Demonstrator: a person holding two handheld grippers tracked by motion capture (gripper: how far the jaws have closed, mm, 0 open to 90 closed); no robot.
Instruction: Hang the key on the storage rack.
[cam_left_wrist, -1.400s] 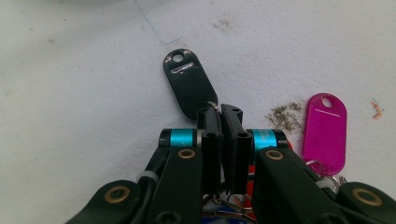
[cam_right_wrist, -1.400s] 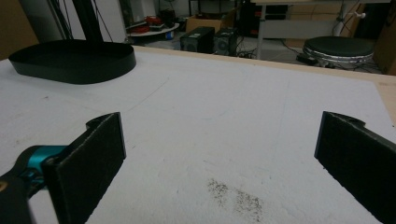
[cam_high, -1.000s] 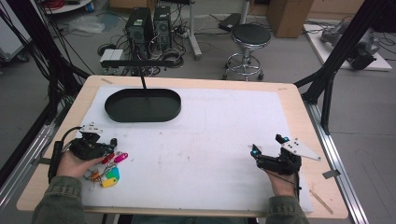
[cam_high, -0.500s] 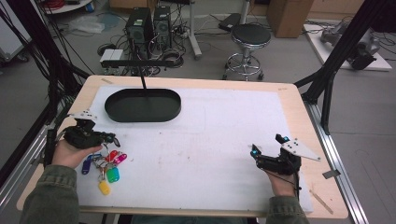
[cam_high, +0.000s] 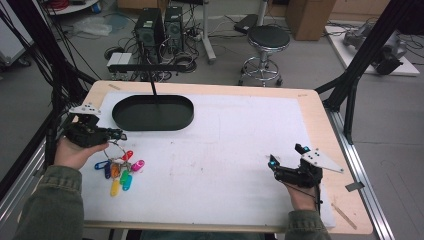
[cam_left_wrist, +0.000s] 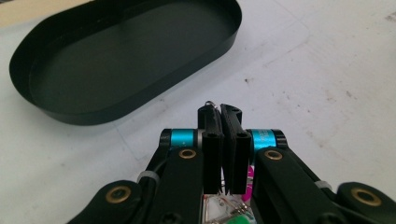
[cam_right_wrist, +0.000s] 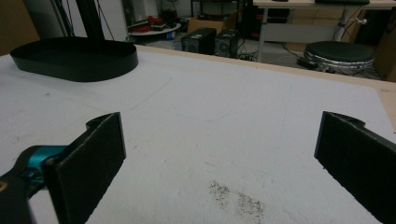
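Keys with coloured tags hang in a bunch from a thin ring pinched between the closed jaws of the left gripper, just above the white table near the black oval tray. The left hand holds it level, pointing right. The right gripper rests low at the table's near right, jaws wide apart.

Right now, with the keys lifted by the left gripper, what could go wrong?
The left gripper pinches only the thin ring, so it may slip out. The colored tags hang loose and may drag on the table, or catch the tray rim on the way in.
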